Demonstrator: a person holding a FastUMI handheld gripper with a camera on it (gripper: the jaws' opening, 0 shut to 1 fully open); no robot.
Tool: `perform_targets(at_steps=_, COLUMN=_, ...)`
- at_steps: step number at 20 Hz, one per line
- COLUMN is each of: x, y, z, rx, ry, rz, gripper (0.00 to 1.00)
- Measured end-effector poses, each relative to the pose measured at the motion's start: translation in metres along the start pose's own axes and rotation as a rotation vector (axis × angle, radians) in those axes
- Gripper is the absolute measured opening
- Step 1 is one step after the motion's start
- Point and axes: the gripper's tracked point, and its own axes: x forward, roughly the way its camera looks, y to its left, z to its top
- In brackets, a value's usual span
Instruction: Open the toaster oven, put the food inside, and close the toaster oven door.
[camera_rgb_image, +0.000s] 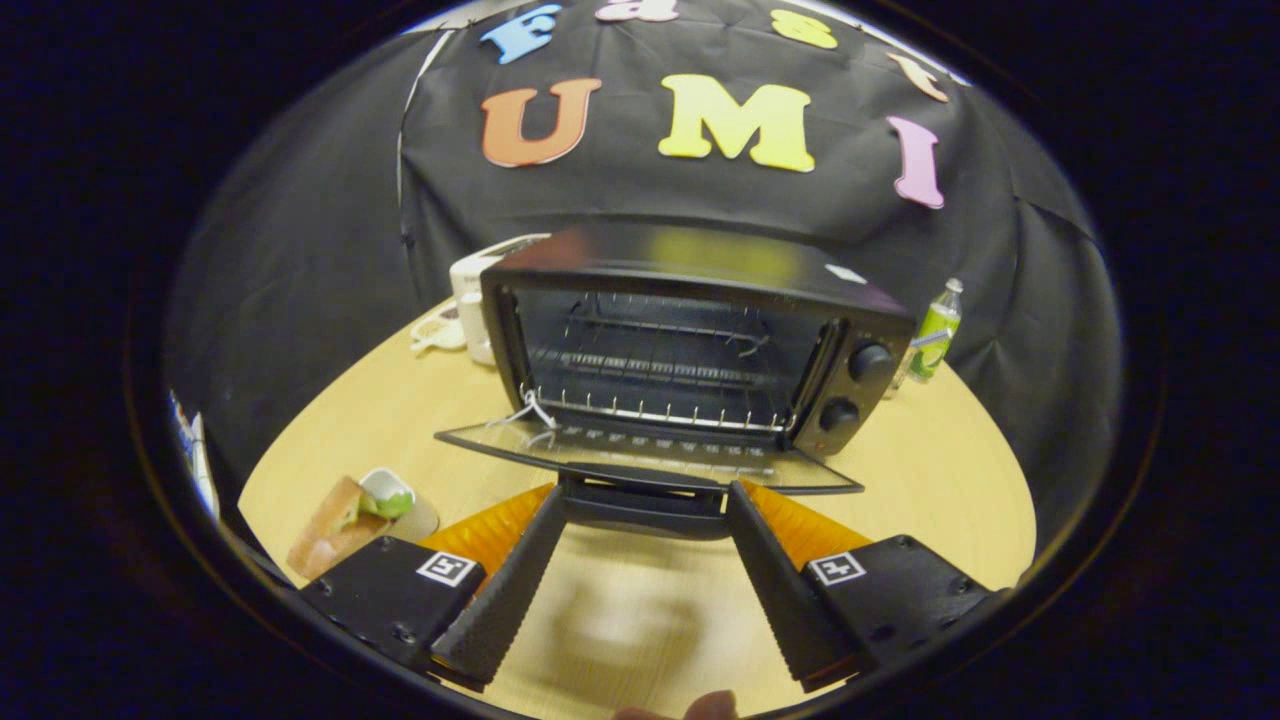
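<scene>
Tool (645, 500) gaped wide, gripping nothing — ribbed fingers flanking the boxy toaster oven's (690, 330) dropped glass door (650, 458); wooden bench (920, 480).

We are looking at a booth closed in by a black cloth wall (330, 250), which is hanging in soft folds behind and to both sides. A pale seam or cord (403, 150) is running down the cloth on one side. A light wooden table (930, 470) with a rounded edge is standing in front of it. Overhead light is glaring softly on the tabletop, and the cloth is staying dim.
</scene>
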Motion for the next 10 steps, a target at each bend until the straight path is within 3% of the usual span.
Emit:
perform_targets(at_steps=5, x=-0.011, y=-0.004, z=-0.019, rx=0.027, ry=0.077, rz=0.024, gripper=1.00)
perform_targets(at_steps=10, x=-0.066, y=-0.005, z=0.021, rx=0.027, ry=0.021, rz=0.102, gripper=1.00)
